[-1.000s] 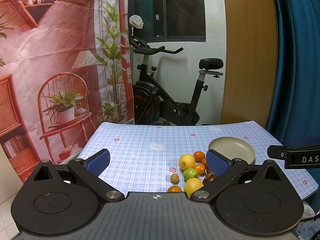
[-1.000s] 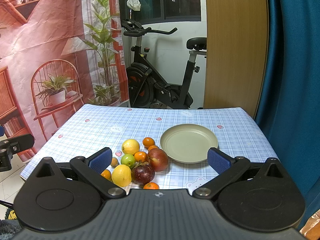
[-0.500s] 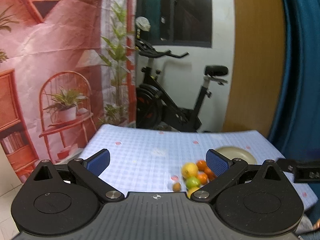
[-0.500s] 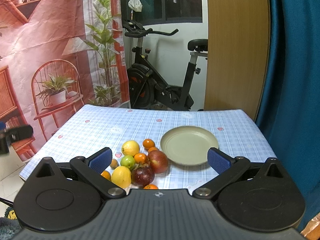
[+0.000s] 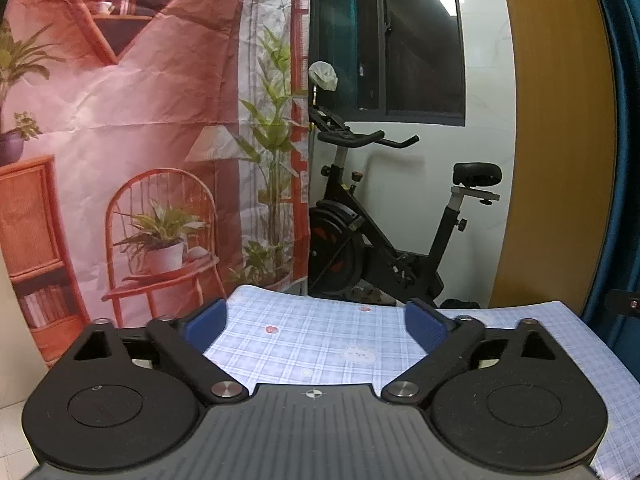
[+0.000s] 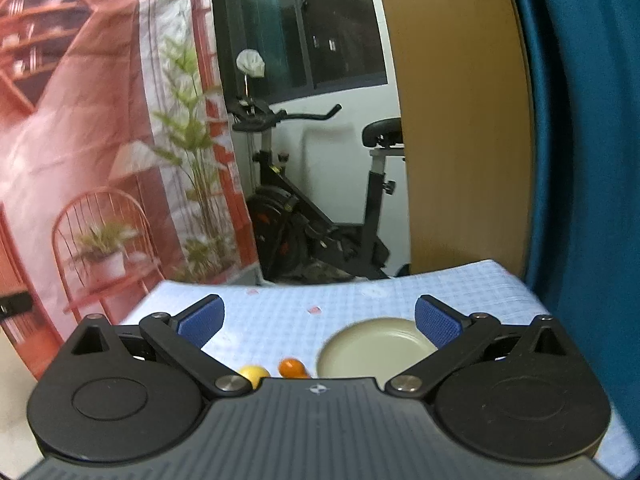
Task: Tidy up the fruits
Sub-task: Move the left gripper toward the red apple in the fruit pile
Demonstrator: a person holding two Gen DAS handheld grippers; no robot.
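Note:
In the right wrist view a beige plate [image 6: 372,346] lies on the blue checked tablecloth [image 6: 280,316]. Left of it a yellow fruit [image 6: 253,372] and a small orange fruit [image 6: 292,367] peek out above the gripper body; the other fruits are hidden below it. My right gripper [image 6: 318,322] is open and empty, above and short of the fruits. My left gripper [image 5: 316,324] is open and empty over the tablecloth [image 5: 320,340]; no fruit shows in its view.
An exercise bike [image 5: 384,240] stands behind the table. A printed backdrop [image 5: 140,140] hangs at the left, a wooden panel [image 5: 560,140] and blue curtain [image 6: 588,120] at the right. The other gripper's tip [image 5: 624,302] shows at the right edge.
Both grippers have tilted upward and moved nearer the table. The fruits dropped out of the left view and mostly out of the right view. Both stay open.

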